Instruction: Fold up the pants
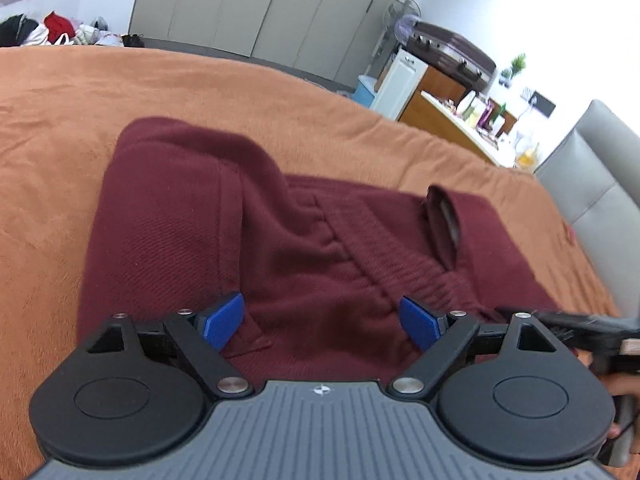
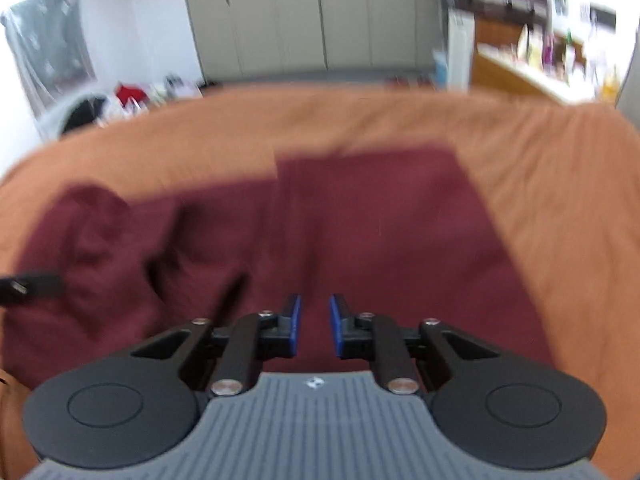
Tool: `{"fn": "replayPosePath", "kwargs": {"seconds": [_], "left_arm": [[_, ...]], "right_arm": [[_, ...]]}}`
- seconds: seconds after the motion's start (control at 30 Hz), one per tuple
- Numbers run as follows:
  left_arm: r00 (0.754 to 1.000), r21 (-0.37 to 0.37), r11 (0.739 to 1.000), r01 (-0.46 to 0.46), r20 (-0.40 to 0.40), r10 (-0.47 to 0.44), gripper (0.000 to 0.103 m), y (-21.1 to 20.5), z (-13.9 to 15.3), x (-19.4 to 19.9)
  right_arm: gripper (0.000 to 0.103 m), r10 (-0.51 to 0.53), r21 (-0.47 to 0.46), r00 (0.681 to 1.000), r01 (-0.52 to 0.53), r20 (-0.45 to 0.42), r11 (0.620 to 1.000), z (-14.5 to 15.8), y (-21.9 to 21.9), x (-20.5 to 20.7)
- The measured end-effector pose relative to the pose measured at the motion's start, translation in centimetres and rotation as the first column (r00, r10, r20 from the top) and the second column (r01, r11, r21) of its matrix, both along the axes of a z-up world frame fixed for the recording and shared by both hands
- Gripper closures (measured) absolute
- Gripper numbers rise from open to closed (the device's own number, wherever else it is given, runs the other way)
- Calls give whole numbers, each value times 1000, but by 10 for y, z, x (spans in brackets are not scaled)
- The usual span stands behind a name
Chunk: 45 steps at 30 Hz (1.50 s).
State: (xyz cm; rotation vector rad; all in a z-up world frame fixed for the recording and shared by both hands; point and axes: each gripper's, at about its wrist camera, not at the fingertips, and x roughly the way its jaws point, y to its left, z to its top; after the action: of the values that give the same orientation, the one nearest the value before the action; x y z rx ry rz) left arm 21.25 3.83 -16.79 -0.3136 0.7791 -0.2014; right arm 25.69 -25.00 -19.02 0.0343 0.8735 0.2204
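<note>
From the left wrist view, the maroon pants [image 1: 280,232] lie rumpled on the orange blanket [image 1: 80,128] covering the bed, waistband bunched toward the right. The left tool [image 1: 322,322] hovers low over the cloth with its blue pads [image 1: 222,320] spread wide, gripping nothing. Part of the other tool shows at the right edge.

The right wrist view is blurred. The pants [image 2: 380,232] lie across the blanket [image 2: 560,200], flatter on the right. The right tool [image 2: 315,326] is above them, its pads [image 2: 335,326] narrowly parted, holding nothing.
</note>
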Motion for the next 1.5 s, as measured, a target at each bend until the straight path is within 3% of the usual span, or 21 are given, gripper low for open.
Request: {"fn": "replayPosePath", "kwargs": {"seconds": [0.03, 0.1, 0.23, 0.4, 0.47, 0.5, 0.53, 0.63, 0.7, 0.8, 0.9, 1.0, 1.17, 1.27, 1.43, 1.47, 1.5], "left_arm": [[1000, 14, 1000, 11, 3, -11, 1, -1, -2, -1], [999, 39, 999, 31, 11, -32, 1, -3, -2, -2], [999, 59, 998, 39, 9, -39, 0, -7, 1, -1], [999, -44, 998, -49, 10, 49, 0, 16, 20, -9], [997, -75, 995, -73, 20, 75, 0, 30, 28, -17], [996, -74, 994, -84, 28, 86, 0, 38, 33, -22], [994, -65, 993, -98, 33, 100, 0, 44, 36, -25], [986, -77, 983, -166, 17, 168, 0, 71, 38, -36], [974, -148, 963, -225, -35, 222, 0, 92, 29, -42], [945, -266, 908, -324, -140, 296, 0, 116, 1, -50], [942, -345, 881, -323, -211, 263, 0, 118, -29, -49], [944, -402, 857, -322, -209, 256, 0, 113, -46, -46], [947, -504, 803, -320, -201, 251, 0, 117, -66, -34], [950, -493, 814, -308, -200, 238, 0, 114, -71, -21], [963, -385, 883, -270, -123, 241, 0, 94, -65, -6], [961, -349, 896, -276, -110, 253, 7, 90, -64, -8], [961, -328, 903, -278, -102, 259, 11, 89, -63, -10]], "right_arm": [[92, -8, 1, 999, 8, -41, 1000, -16, 1, 3], [92, 1, -5, 1000, -1, -13, 1000, -38, 0, 1], [92, 15, -28, 999, -14, 32, 1000, -44, 1, -7], [91, 15, 7, 1000, -15, 0, 1000, -36, -4, 1], [73, -10, 19, 1000, 10, -16, 1000, -19, -5, 0], [55, -28, 26, 1000, 29, -9, 999, -9, -4, -2], [46, -41, 32, 999, 41, 10, 999, 3, -2, -6], [47, -10, 35, 997, 7, 74, 999, 36, 14, -20], [43, 10, 16, 993, -12, 114, 1000, 54, 31, -29], [40, 76, 37, 987, -83, 144, 996, 71, 55, -37], [40, 160, -8, 976, -160, 149, 987, 71, 91, -39], [40, 232, -78, 966, -224, 112, 972, 58, 122, -35], [40, 265, -55, 964, -263, 34, 963, 30, 144, -24], [36, 266, -75, 963, -263, 31, 962, 18, 149, -23], [35, 292, -83, 955, -288, 45, 954, 14, 150, -27], [37, 296, -76, 954, -292, 46, 953, 15, 147, -27], [45, 294, -73, 955, -291, 46, 954, 17, 144, -28]]}}
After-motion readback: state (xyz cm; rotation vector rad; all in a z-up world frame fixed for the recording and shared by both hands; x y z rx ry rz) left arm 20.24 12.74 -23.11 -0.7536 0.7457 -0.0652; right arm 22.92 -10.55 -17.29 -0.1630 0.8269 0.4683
